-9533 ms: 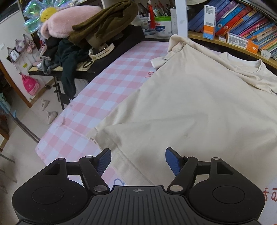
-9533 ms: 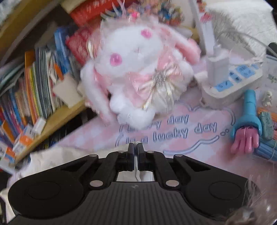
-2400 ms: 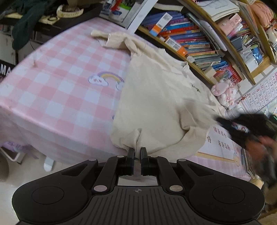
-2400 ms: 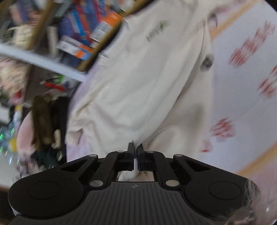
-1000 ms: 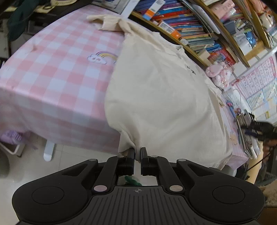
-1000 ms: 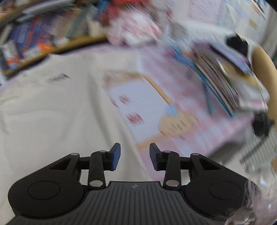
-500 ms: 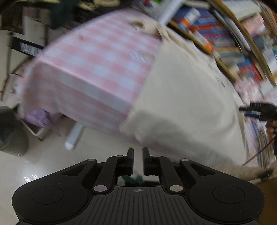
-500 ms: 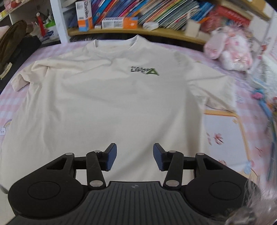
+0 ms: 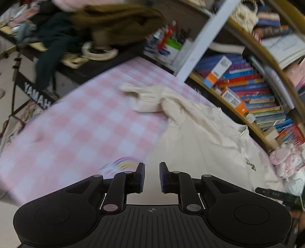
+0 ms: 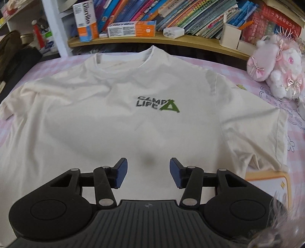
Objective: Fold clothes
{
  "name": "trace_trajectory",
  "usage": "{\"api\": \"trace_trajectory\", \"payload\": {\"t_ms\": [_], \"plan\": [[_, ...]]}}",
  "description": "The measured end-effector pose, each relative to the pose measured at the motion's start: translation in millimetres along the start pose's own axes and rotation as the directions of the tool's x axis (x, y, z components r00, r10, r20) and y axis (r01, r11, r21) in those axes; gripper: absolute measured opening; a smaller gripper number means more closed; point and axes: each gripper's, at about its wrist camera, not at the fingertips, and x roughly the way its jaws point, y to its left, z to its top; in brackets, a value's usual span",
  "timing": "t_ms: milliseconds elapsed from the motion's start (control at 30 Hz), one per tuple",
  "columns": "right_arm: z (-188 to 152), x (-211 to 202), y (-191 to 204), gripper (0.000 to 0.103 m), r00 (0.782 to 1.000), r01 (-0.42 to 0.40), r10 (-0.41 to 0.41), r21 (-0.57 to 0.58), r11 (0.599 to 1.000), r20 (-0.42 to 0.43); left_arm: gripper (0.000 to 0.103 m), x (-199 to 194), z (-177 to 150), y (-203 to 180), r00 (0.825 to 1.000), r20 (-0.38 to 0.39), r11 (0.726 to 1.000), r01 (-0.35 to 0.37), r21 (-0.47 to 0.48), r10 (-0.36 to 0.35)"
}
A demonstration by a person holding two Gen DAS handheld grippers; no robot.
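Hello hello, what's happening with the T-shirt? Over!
Left gripper open, empty. Right gripper open, empty. Cream T-shirt flat, logo up, unfolded. Plush bunny beside the sleeve, not touching.

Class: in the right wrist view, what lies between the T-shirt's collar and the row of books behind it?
Right wrist view: past the T-shirt collar, pink tablecloth, then the wooden shelf edge under the books.

Black two-finger left gripper (image 9: 151, 176) with blue pads parted by a narrow gap, gripping nothing; matching black right gripper (image 10: 148, 171) spread wide, likewise empty, both pointing forward.
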Motion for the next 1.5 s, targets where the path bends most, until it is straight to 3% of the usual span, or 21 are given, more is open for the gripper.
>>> {"api": "trace_trajectory", "payload": {"t_ms": [100,267,367,567,667,700,733,767,1000,1100,1167,1200,1233,1300,1333,1400,1500], "plan": [[0.4,9.3,-3.7,0.047,1.000,0.008,-0.008,0.008,1.000,0.021,0.025,35.3,9.9,-14.7,0.999,-0.031,1.000,-0.013,-0.003,0.013],[-1.9,19.8,-7.3,0.047,1.000,0.001,-0.001,0.016,1.000,0.017,0.025,72.5,28.0,-24.0,0.999,-0.040,1.000,-0.020,-0.023,0.019],[-5.2,21.7,-13.8,0.052,0.999,-0.042,0.041,0.053,0.998,0.009,0.025,91.9,38.4,-27.5,0.999,-0.049,0.999,-0.025,-0.049,0.023],[-9.0,24.1,-5.9,0.063,0.998,-0.051,0.051,-0.027,0.998,0.021,0.025,126.8,60.0,-25.5,0.999,-0.053,0.984,-0.017,-0.176,0.008],[-8.8,26.0,-2.2,0.069,0.998,-0.052,0.053,-0.051,0.997,0.016,0.025,135.8,69.6,-26.9,0.999,-0.016,0.980,-0.040,-0.194,0.038],[-8.5,26.6,-1.4,0.070,0.998,-0.052,0.053,-0.055,0.997,0.014,0.019,136.9,71.5,-27.7,0.998,-0.004,0.979,-0.067,-0.193,0.068],[-8.3,27.1,-0.8,0.070,0.999,-0.052,0.053,-0.060,0.997,0.013,0.007,136.4,71.5,-27.4,0.995,-0.004,0.977,-0.096,-0.191,0.097],[-8.0,27.5,-0.5,0.070,0.999,-0.052,0.053,-0.066,0.996,0.012,0.006,135.6,70.7,-25.7,0.994,-0.016,0.976,-0.109,-0.189,0.108],[-7.0,30.5,1.0,0.072,0.998,-0.056,0.058,-0.098,0.994,0.016,0.006,106.9,51.8,-7.8,0.971,-0.134,0.977,-0.208,-0.056,0.199],[-5.2,32.1,2.9,0.073,0.998,-0.064,0.066,-0.127,0.990,0.009,0.010,81.3,59.3,-18.7,0.970,-0.057,0.968,-0.228,0.102,0.235],[-4.2,32.5,2.3,0.073,0.997,-0.077,0.079,-0.146,0.986,0.004,0.015,74.6,72.9,-32.3,0.974,0.011,0.952,-0.223,0.208,0.226],[-3.8,32.7,1.8,0.073,0.996,-0.084,0.085,-0.154,0.984,0.003,0.022,77.9,82.6,-40.4,0.978,0.030,0.943,-0.209,0.257,0.209],[-3.8,32.7,1.3,0.073,0.996,-0.089,0.091,-0.161,0.983,0.002,0.032,84.8,92.1,-48.6,0.982,0.038,0.934,-0.189,0.303,0.186],[-3.9,32.7,1.0,0.073,0.995,-0.096,0.098,-0.173,0.980,0.001,0.040,107.3,109.1,-65.1,0.991,0.035,0.910,-0.132,0.394,0.128],[-3.9,32.7,1.2,0.073,0.995,-0.097,0.098,-0.176,0.980,0.001,0.041,121.5,115.6,-74.0,0.995,0.036,0.884,-0.103,0.457,0.097],[-4.1,32.9,1.4,0.074,0.995,-0.100,0.102,-0.185,0.978,0.001,0.043,153.8,127.8,-94.2,0.998,0.018,0.807,-0.064,0.587,0.066],[-2.7,33.8,-0.1,0.074,0.993,-0.114,0.116,-0.205,0.972,-0.004,0.043,199.6,140.9,-117.5,0.997,-0.055,0.717,0.002,0.698,0.052]]}}
